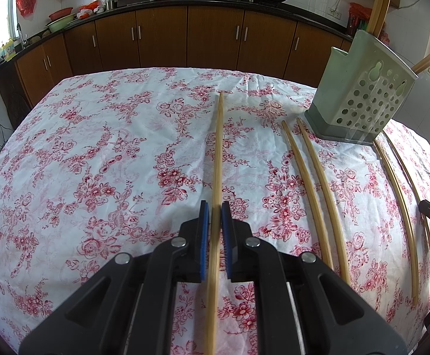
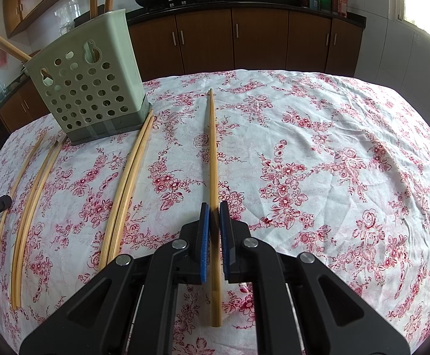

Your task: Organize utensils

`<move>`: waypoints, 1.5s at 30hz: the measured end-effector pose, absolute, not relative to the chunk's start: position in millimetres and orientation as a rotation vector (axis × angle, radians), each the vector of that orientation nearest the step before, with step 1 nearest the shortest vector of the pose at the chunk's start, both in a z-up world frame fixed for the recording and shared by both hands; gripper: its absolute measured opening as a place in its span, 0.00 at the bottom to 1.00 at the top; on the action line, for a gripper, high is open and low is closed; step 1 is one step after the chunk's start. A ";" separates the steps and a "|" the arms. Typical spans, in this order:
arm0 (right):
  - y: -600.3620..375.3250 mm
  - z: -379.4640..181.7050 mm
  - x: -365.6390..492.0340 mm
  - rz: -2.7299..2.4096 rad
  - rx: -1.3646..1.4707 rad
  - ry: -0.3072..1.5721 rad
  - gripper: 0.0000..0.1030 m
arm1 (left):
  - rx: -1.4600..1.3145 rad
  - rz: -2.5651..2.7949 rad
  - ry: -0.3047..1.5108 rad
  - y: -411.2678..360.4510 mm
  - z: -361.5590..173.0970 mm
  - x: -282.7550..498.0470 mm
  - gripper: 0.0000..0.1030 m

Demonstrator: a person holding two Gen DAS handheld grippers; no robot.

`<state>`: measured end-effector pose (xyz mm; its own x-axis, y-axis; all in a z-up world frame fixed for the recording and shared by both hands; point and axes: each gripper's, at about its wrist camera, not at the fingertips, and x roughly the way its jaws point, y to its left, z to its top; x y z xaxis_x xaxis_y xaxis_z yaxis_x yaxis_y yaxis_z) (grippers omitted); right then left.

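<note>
Bamboo chopstick (image 1: pixel 218 159) is seen lying flat on the flowered cloth (image 1: pixel 96 148) of the bench, long axis running straight away from the left hand-held gripper (image 1: pixel 215 230), near end passing between the blue pads (image 1: pixel 204 236). Jaws of the left hand-held gripper stand slightly spread, a thin gap visible each side of the stick; no pinch is judged made yet.

In the right wrist view a second chopstick (image 2: pixel 213 192) is laid the same way, in line with the right hand-held gripper (image 2: pixel 214 230), its butt end reaching back under the tool. Right jaws are also parted, straddling the stick without clamping it. Each hand is thus nearest to its own stick, both already centred; only closing seems needed, as a judgement.

Four more loose chopsticks (image 1: pixel 318 192) are laid in two pairs between the two tools, roughly parallel. The green holder (image 2: pixel 87 80), perforated, stands at the far side of the bench between both grippers, right of the left one and left of the right one; several sticks are already stood in it. From either grasp the holder lies forward and inward.

Cabinets (image 1: pixel 161 38) and woks are seen behind.
</note>
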<state>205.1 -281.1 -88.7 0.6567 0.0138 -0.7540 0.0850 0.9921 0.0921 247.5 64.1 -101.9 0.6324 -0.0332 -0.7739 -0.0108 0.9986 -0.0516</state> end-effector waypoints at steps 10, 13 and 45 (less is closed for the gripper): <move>-281.0 -88.7 205.1 -0.040 0.124 0.854 0.08 | -0.053 -0.013 0.886 64.2 -101.8 247.4 0.11; -281.1 -88.7 205.1 -0.040 0.124 0.854 0.08 | -0.053 -0.013 0.886 64.2 -101.7 247.4 0.11; -286.6 -42.7 180.7 -0.027 0.150 0.717 0.08 | 0.041 -0.042 0.783 50.4 -57.5 200.7 0.08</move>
